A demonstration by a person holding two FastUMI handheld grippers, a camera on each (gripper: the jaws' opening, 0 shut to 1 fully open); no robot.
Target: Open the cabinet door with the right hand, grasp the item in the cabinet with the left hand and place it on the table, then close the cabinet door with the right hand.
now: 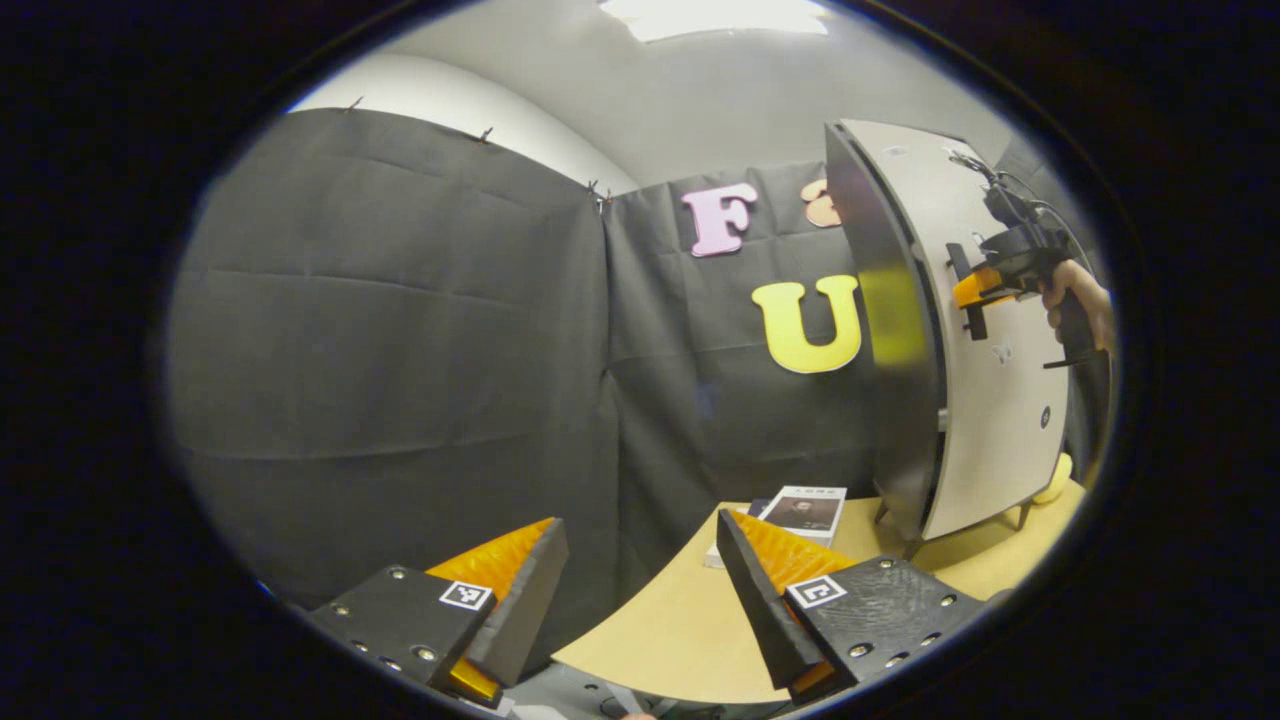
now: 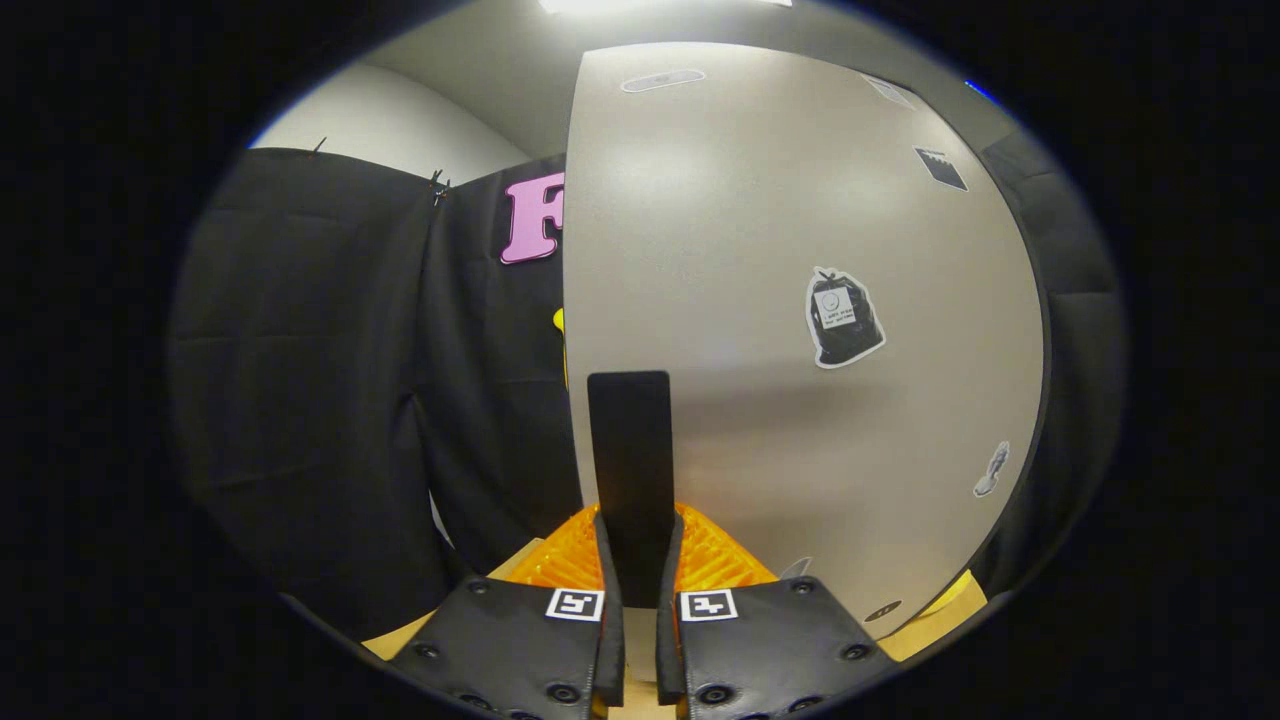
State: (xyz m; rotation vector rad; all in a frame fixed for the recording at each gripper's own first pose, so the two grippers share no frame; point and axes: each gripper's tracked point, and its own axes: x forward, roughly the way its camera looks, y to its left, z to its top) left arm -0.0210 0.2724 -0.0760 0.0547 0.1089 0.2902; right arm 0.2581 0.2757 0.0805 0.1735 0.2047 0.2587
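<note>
The right hand-held gripper (image 2: 640,575) is squeezed tight on the cabinet door's handle (image 2: 630,470), a tall bar standing straight up. The cabinet door (image 2: 800,300) stands upright. The left hand-held gripper (image 1: 640,600) is wide open, holding nothing, above the worktop (image 1: 680,630). A book (image 1: 800,512) lies flat at its 1 o'clock, beside the cabinet (image 1: 985,430).

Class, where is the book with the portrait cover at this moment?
In the left gripper view, the white book with a portrait cover lies flat on the light wooden table, lower centre-right, beside the grey cabinet and against the black cloth wall.
</note>
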